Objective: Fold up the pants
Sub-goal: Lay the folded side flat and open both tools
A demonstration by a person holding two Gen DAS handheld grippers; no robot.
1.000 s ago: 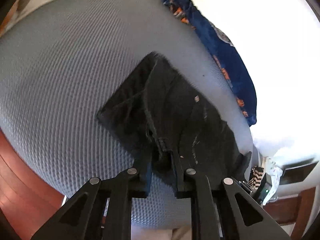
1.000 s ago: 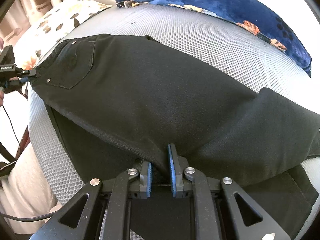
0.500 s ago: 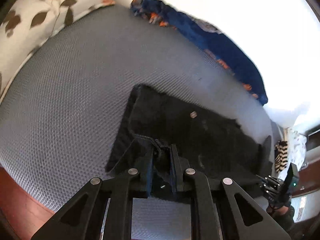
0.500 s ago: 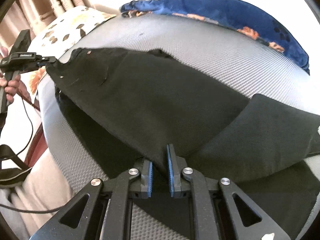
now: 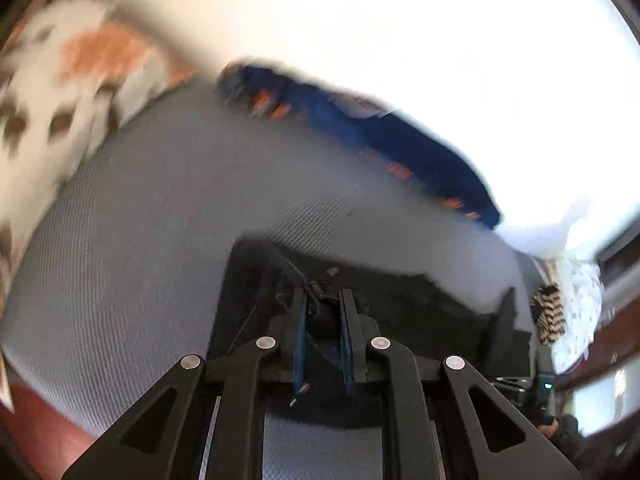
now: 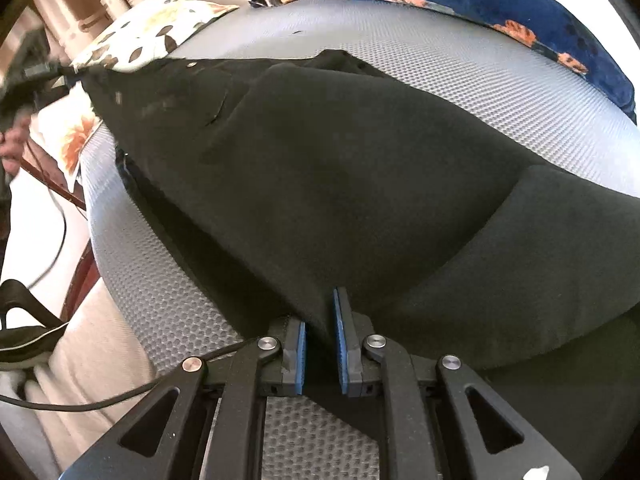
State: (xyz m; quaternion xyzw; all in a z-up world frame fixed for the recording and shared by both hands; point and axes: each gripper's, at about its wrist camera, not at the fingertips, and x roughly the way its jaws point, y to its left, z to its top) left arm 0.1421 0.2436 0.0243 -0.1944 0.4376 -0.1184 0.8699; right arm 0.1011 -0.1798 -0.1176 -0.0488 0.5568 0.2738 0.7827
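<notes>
Black pants (image 6: 340, 160) lie across a grey mesh-covered bed (image 6: 460, 60), partly lifted off it. My right gripper (image 6: 322, 312) is shut on a fold of the pants at the near edge, the cloth rising between its blue pads. In the blurred left wrist view my left gripper (image 5: 322, 304) is shut on the waistband end of the pants (image 5: 400, 300), which hangs from its jaws above the bed (image 5: 160, 240). In the right wrist view the left gripper (image 6: 44, 70) shows at the far left, holding that waist corner up, with a hand (image 6: 14, 148) below it.
A crumpled blue cloth with orange print (image 6: 500, 4) lies along the bed's far edge. A floral pillow (image 6: 152, 28) sits at the head end. A cable (image 6: 60, 400) and a person's light trousers (image 6: 92, 380) are at the near left.
The left gripper has risen with the waistband and rolled, so more of the pillow and wall shows. The waist end has lifted off the bed and swung over the legs. The right gripper keeps its grip.
</notes>
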